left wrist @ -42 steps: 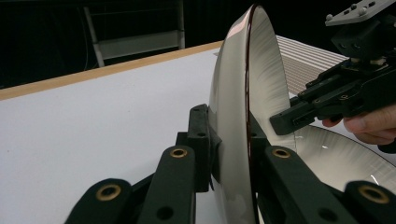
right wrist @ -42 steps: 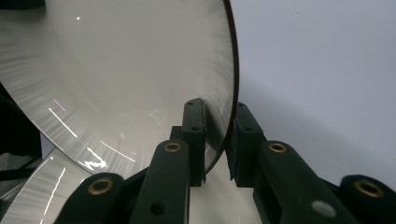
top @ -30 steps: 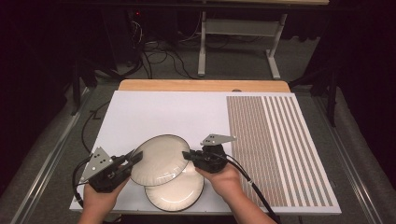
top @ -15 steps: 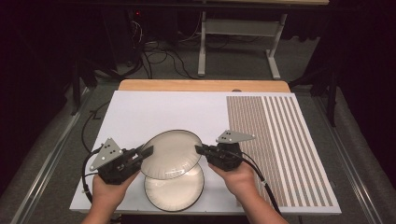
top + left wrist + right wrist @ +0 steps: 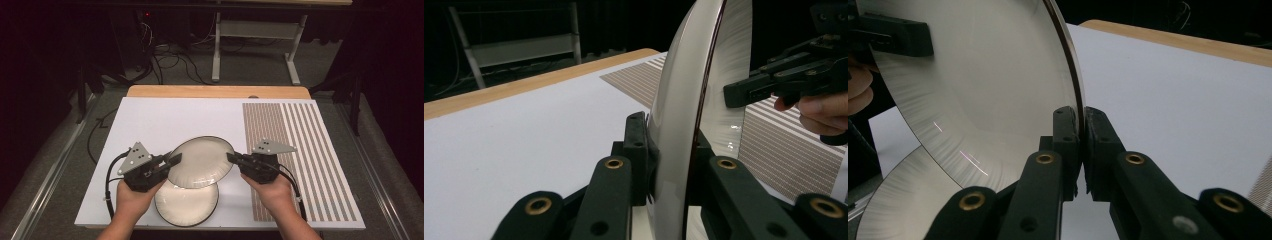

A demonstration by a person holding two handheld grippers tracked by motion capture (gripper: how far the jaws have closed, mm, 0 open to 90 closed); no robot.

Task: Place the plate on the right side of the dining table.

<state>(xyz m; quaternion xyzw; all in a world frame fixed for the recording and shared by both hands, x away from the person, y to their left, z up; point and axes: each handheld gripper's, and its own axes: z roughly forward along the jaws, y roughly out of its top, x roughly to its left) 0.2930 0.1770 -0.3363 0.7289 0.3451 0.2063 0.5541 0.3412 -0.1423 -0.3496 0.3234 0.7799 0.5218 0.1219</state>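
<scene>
Plate (image 5: 201, 162) hangs above the table's (image 5: 150, 125) near edge in the high view, between left gripper (image 5: 170, 162) and right gripper (image 5: 234, 159), over a second plate (image 5: 186, 206). Left gripper view: jaws clamp its rim (image 5: 674, 150). Right gripper view: jaws pinch the opposite rim (image 5: 1075, 100).

Upper plate (image 5: 201, 161): round, cream-white with a thin dark rim, shallow, held off the table and slightly tilted, clamped at its left and right edges. Lower plate (image 5: 186, 204): same look, lying flat on the white table surface near the front edge, its far part hidden under the upper plate.
</scene>
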